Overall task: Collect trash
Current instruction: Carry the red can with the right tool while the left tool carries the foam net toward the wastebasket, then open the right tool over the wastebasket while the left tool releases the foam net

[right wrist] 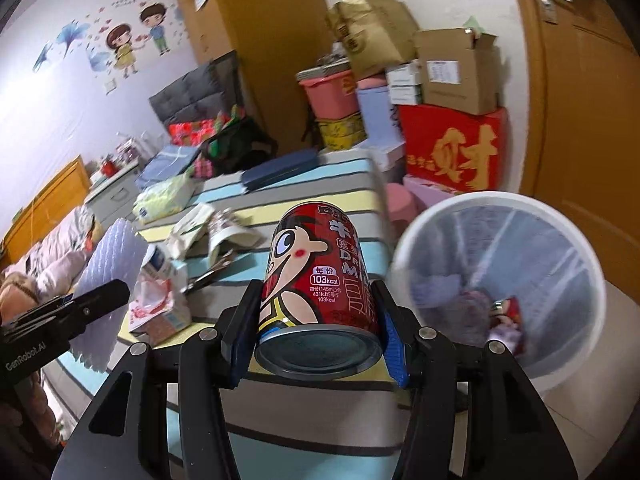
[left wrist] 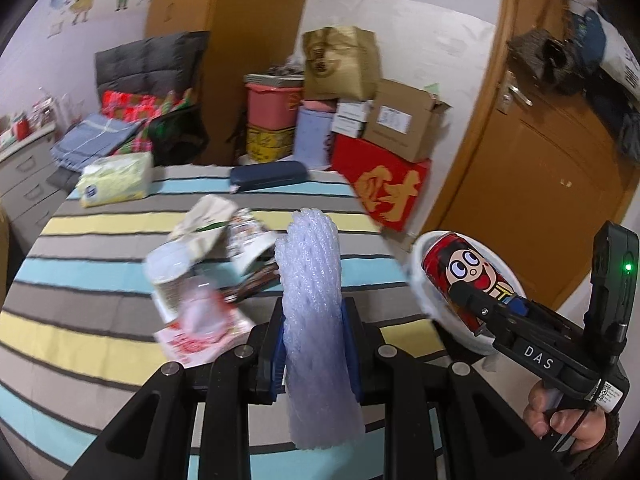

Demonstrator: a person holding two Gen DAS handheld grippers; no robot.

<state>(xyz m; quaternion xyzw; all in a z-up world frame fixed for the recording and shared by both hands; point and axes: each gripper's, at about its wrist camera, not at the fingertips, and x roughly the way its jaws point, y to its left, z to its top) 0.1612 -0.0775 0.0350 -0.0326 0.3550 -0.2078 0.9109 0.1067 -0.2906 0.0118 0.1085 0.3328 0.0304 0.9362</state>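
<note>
A red drink can printed with a cartoon boy's face [right wrist: 318, 280] sits pinched by its sides between the blue-padded fingers of the right tongs [right wrist: 316, 320], its base toward the camera, held in the air just left of a round white wastebasket [right wrist: 576, 240] lined with clear plastic, where another red can [right wrist: 506, 312] lies at the bottom. The left tongs [left wrist: 314, 336] are pressed onto a white foam net sleeve [left wrist: 312, 280], which stands upright between the pads above a bench draped in a cloth of grey, yellow and pale blue stripes [left wrist: 100, 280]. More litter lies heaped on that cloth: crumpled white paper wrappers [left wrist: 208, 224], a clear plastic cup [left wrist: 168, 264] and a torn red-and-white carton [left wrist: 196, 340]. Farther back on the bench rest a yellow-green pack of tissues [left wrist: 116, 180] and a dark blue flat case [left wrist: 268, 174]. Behind, against the wall, stand stacked cardboard boxes [left wrist: 404, 124], a pink plastic bin [left wrist: 272, 106] and a red box with a gold character [left wrist: 384, 184], beside a brown wooden door [left wrist: 552, 160].
</note>
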